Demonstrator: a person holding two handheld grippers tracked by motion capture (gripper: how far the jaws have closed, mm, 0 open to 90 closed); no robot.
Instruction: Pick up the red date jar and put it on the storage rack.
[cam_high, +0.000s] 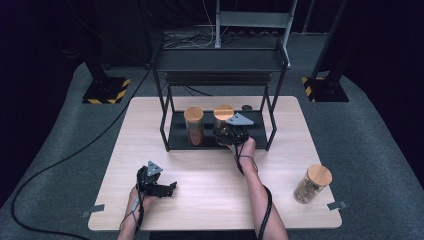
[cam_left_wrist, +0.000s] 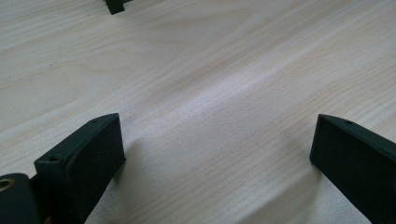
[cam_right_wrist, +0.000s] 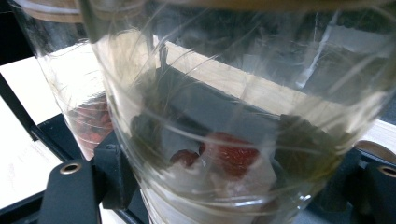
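Toward the near left of the wooden table (cam_high: 210, 175), the left gripper (cam_high: 159, 188) is resting low over bare tabletop with its jaws spread wide and nothing between them; its own view is showing only wood grain between the two black pads (cam_left_wrist: 88, 158). Further right, on the lower shelf of the black metal rack (cam_high: 167, 117) at the far middle of the table, a cork-lidded glass jar with reddish contents (cam_high: 194, 126) is standing upright. Just to its right, the right gripper (cam_high: 229, 134) is reaching in from the near side, and its jaws are sitting on either side of a second cork-lidded glass jar (cam_right_wrist: 243, 116), which is standing upright on the same shelf; whether the pads are pressing the glass or merely flanking it cannot be told. That jar's long axis is vertical, and it is lying directly ahead of the right fingers, so the right hand is far the nearer. At the near right edge, a third lidded jar with brownish contents (cam_high: 312, 184) is standing alone, well apart from both grippers.
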